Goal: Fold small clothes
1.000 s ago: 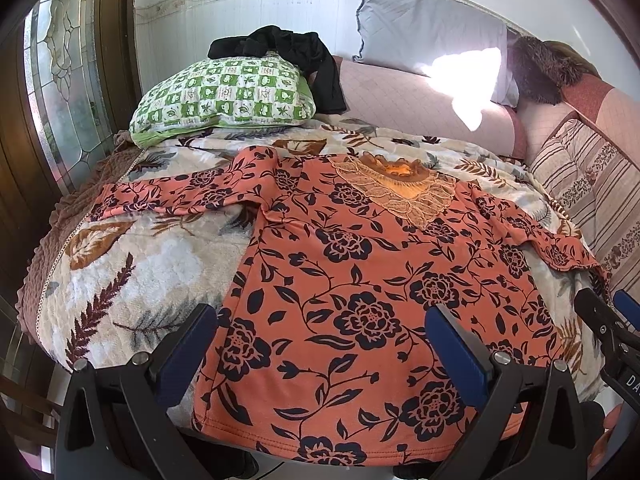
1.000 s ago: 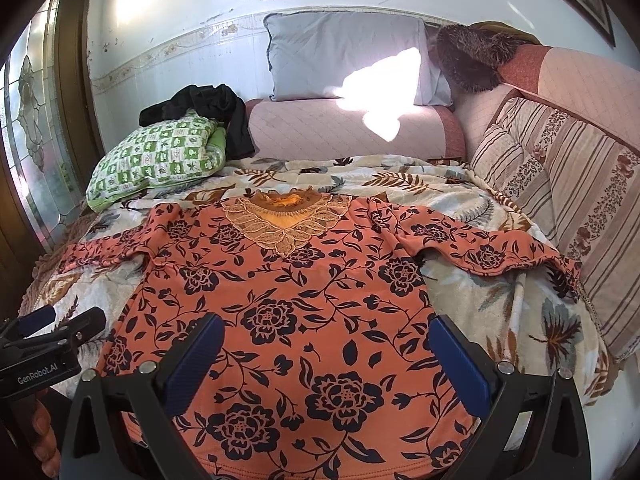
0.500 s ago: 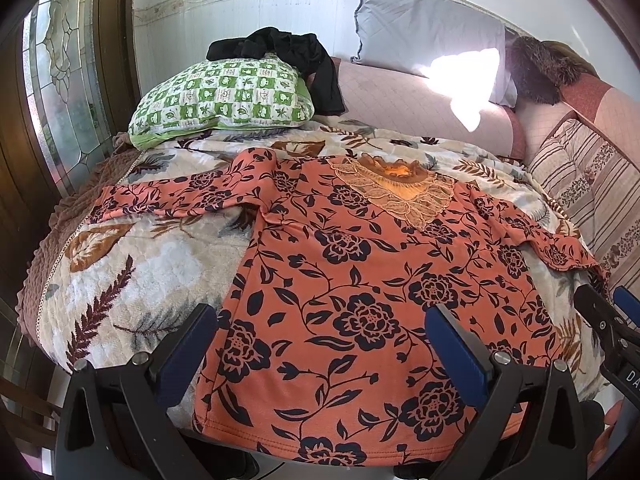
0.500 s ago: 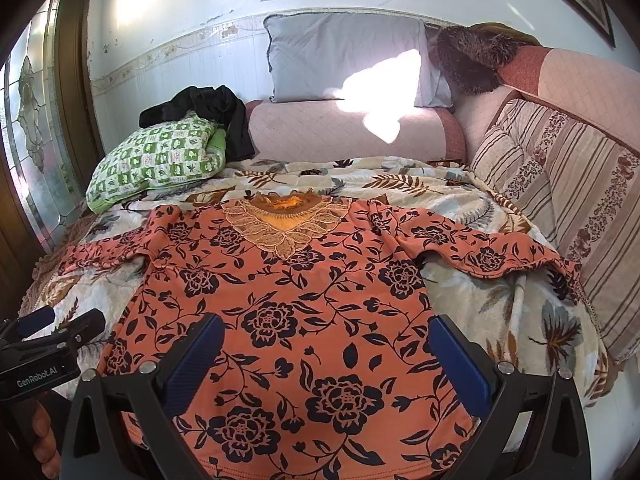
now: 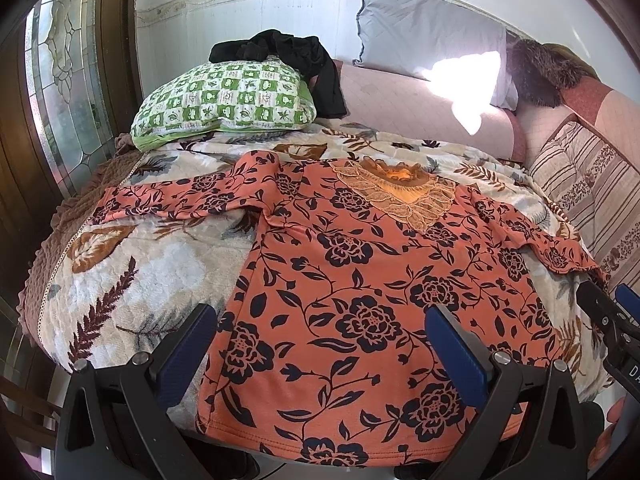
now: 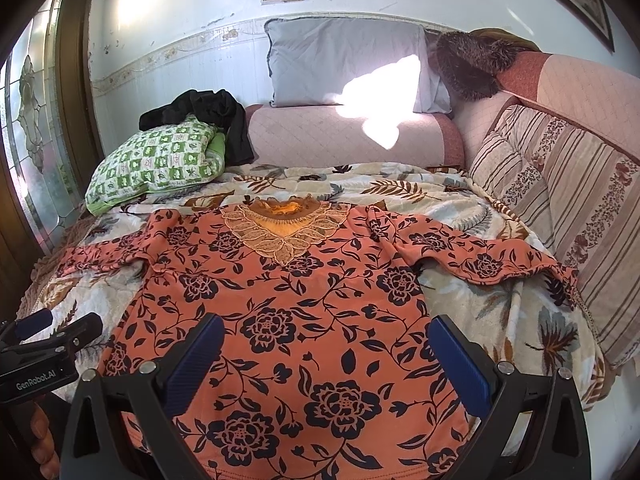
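Fingers on the left gripper [image 5: 322,340] stood spread wide and grasped nothing, poised over the lower left part of the orange floral blouse [image 5: 368,300]; compared with a second before, almost nothing had shifted beyond a slight drift of the view, so I judged the folding not yet begun. The blouse lay flat, front up, on the leaf-patterned bedspread [image 5: 120,272], its left sleeve [image 5: 172,204] stretched out sideways, the lace collar [image 5: 400,200] toward the pillows, the right sleeve [image 6: 480,260] reaching toward the striped cushion [image 6: 568,216]. The right gripper [image 6: 326,354] hovered over the hem, likewise splayed and empty. Beyond lay a green checked pillow [image 5: 224,104] with a black garment [image 5: 296,56] draped on it, and a grey pillow [image 6: 344,64] stood against the white wall.
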The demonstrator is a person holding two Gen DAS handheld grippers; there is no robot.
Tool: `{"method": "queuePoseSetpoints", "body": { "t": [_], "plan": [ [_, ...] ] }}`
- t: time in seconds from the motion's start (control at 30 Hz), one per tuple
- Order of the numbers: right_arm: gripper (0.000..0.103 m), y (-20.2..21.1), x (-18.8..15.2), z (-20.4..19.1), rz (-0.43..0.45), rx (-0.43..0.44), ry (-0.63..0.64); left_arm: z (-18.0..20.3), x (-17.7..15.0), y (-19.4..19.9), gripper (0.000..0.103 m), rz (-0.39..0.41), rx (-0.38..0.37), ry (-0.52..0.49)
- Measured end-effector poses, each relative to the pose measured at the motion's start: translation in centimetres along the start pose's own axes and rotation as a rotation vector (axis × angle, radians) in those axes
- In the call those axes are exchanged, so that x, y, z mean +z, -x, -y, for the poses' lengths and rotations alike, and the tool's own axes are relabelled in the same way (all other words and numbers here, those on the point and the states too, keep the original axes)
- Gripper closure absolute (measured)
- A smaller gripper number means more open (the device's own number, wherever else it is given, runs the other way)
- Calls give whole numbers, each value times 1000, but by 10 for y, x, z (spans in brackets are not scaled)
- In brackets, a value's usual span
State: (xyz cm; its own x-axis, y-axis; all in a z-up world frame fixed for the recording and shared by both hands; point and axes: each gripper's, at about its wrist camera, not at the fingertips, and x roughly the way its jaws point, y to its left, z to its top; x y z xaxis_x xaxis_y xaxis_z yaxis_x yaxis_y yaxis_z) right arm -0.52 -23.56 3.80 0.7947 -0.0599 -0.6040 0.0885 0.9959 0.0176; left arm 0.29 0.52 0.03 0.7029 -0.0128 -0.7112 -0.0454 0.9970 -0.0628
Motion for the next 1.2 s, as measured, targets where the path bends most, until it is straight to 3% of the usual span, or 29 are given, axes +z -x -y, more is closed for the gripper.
{"method": "queuePoseSetpoints", "body": {
  "t": [1.03,1.2],
  "plan": [
    [0,-6,1,2,-7,5,-14,2,0,-5,0,-9,2,-13],
    [0,-20,-6,26,-46,75,-72,-9,-5,-24,0,-59,-32,14]
  ]
}}
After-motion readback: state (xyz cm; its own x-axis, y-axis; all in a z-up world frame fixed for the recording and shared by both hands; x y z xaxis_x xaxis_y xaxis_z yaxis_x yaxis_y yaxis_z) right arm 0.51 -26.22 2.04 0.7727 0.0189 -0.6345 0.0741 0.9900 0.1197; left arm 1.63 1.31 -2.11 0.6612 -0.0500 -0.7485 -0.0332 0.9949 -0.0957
